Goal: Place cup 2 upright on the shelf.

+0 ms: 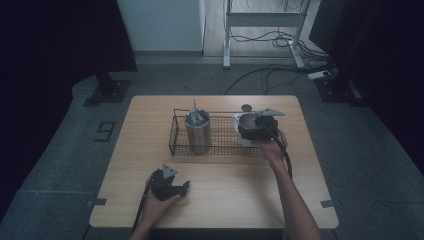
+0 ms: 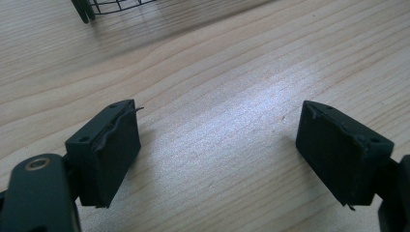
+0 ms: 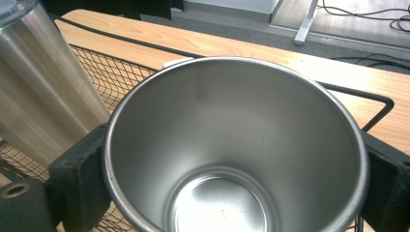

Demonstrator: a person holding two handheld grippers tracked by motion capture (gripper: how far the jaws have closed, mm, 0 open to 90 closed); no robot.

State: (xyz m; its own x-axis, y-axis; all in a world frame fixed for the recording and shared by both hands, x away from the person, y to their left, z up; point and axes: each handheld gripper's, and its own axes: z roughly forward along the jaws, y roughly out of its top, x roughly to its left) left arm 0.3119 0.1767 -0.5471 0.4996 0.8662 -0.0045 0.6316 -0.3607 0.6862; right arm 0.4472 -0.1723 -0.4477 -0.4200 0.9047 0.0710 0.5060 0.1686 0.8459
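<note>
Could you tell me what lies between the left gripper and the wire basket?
Only bare tabletop separates left gripper from wire basket, per the high view.

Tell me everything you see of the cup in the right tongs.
The cup is plain brushed metal with a rolled rim, tapering to a smaller round base, and empty. It sits upright, mouth open, clamped at both sides between the right tongs, over the right end of the wire basket, beside a taller lidded tumbler.

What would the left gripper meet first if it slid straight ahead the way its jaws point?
Probably the wire basket: ahead of the left gripper lies bare table, then the basket's corner, slightly off to one side.
</note>
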